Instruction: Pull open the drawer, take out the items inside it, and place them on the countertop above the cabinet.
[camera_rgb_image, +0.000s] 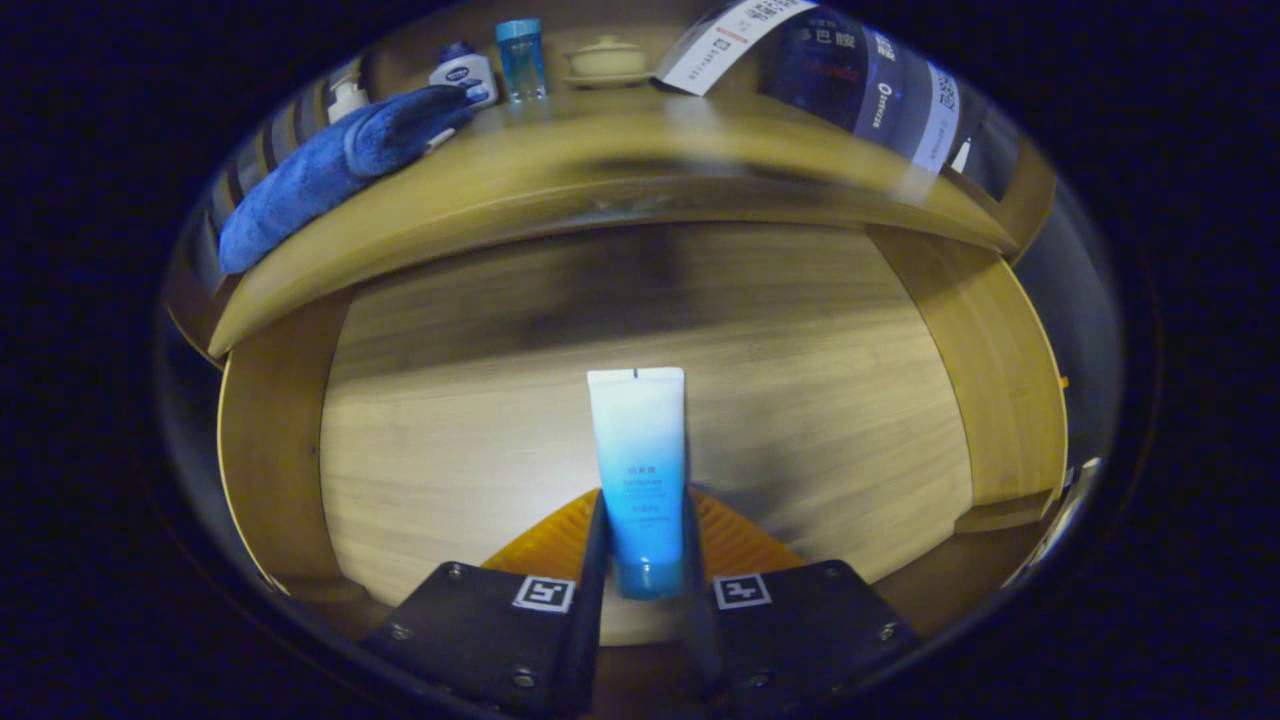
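While the drawer sits open, the tool pinches a blue tube, under the counter with a blue towel.

**Gripper hardware as seen from its own camera**

Two dark, angular finger blocks are seen on the gripper. Each block is marked with a square black-and-white tag and fastened with small round screws at its corners.

Tongs closed on a tube fading from white at the far end to bright blue at the cap. Pale wood-grain drawer with honey-yellow walls. On the tan tabletop: deep blue fuzzy towel, translucent blue cup, cream lidded bowl.
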